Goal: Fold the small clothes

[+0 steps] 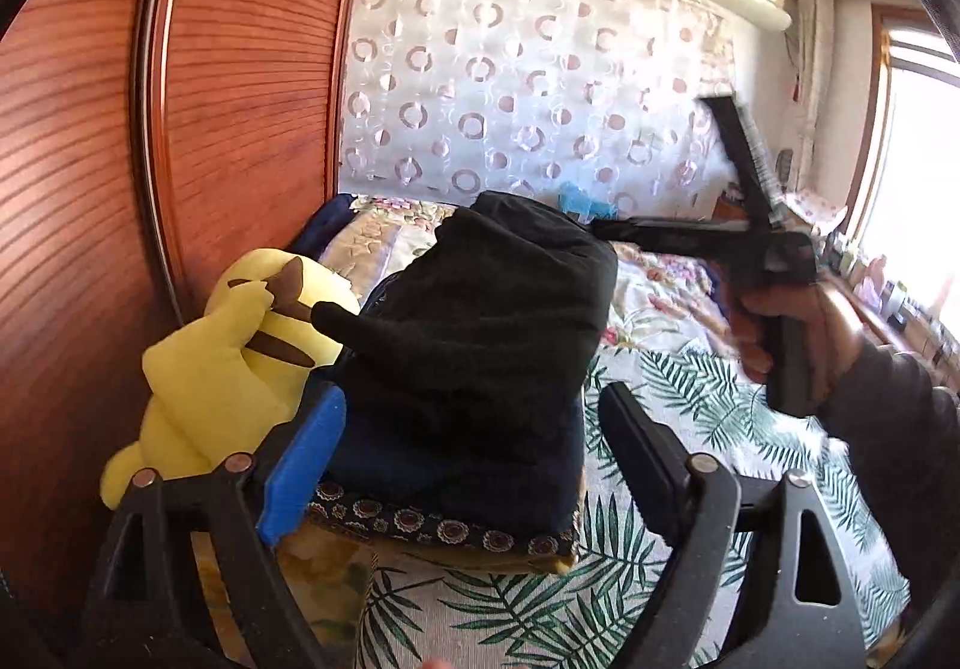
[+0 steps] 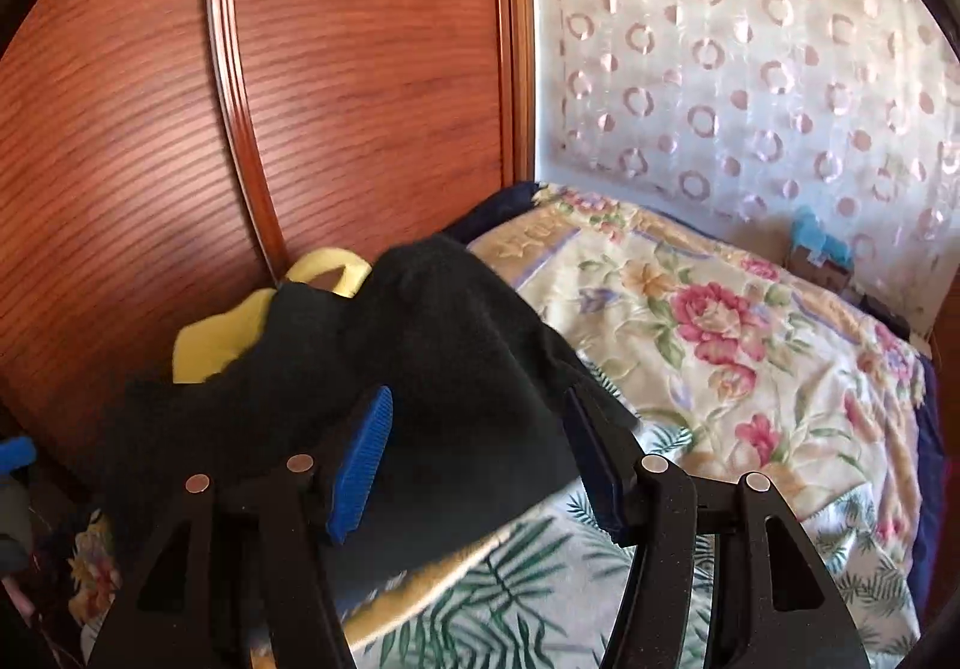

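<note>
A black folded garment (image 1: 480, 321) lies on top of a small stack of folded clothes on the bed, above a dark blue piece (image 1: 456, 465) and a cloth with a flowered border (image 1: 444, 528). My left gripper (image 1: 474, 429) stands open just in front of the stack, one finger on each side, and neither pad touches it. In the right wrist view the black garment (image 2: 432, 357) fills the space beyond my right gripper (image 2: 480, 447). That gripper is open, with its pads clear of the cloth. A hand (image 1: 792, 333) holds the right gripper, blurred, right of the stack.
A yellow plush toy (image 1: 228, 363) leans against the wooden wardrobe (image 1: 240, 99) left of the stack. The bed has a leaf-print sheet (image 1: 690, 399) and a floral blanket (image 2: 720, 321). A patterned curtain (image 2: 750, 69) hangs behind, and a small blue thing (image 2: 819, 243) lies at the bed's far edge.
</note>
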Demonstrator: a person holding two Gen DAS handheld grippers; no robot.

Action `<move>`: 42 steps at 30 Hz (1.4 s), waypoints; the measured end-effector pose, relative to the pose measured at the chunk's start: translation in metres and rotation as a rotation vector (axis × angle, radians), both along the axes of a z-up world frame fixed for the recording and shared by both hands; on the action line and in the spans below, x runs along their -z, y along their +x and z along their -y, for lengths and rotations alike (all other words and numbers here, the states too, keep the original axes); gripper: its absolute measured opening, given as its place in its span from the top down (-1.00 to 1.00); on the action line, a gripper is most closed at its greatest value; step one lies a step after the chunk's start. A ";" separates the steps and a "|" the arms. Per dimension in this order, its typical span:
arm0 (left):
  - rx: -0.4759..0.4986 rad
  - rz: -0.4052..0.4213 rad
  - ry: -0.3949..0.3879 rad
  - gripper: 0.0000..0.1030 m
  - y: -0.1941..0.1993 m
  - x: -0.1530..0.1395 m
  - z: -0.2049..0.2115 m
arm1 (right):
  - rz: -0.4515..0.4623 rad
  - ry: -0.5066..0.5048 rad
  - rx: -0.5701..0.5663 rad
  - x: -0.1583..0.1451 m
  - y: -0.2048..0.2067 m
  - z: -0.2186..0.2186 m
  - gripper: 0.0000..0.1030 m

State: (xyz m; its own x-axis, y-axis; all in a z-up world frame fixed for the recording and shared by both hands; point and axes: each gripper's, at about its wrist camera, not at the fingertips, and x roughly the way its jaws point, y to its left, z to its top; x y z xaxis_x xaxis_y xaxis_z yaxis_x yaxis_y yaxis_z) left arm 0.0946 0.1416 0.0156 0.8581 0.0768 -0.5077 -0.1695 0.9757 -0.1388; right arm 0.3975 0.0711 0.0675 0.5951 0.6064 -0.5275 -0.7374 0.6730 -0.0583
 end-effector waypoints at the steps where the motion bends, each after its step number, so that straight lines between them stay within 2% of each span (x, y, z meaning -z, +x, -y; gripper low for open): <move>1: 0.002 0.005 0.006 -0.72 -0.001 -0.001 0.003 | 0.009 0.008 0.005 0.003 -0.010 0.005 -0.19; 6: 0.036 0.018 0.029 -0.76 -0.010 -0.006 0.024 | 0.035 0.048 0.032 0.001 -0.065 0.050 -0.19; 9: 0.064 0.007 0.044 -0.76 -0.013 -0.006 0.040 | 0.043 0.065 0.052 0.003 -0.100 0.075 -0.25; 16: 0.138 0.006 0.059 -0.76 -0.026 0.006 0.081 | 0.057 0.111 0.109 0.010 -0.177 0.133 -0.62; 26: 0.200 0.008 0.097 -0.76 -0.045 0.012 0.136 | 0.095 0.144 0.293 0.032 -0.283 0.205 -0.68; 34: 0.215 0.053 0.110 -0.76 -0.068 -0.014 0.167 | 0.145 0.203 0.429 0.028 -0.369 0.249 -0.68; 42: 0.210 0.107 0.133 -0.76 -0.090 -0.046 0.182 | 0.204 0.248 0.496 0.017 -0.434 0.269 -0.68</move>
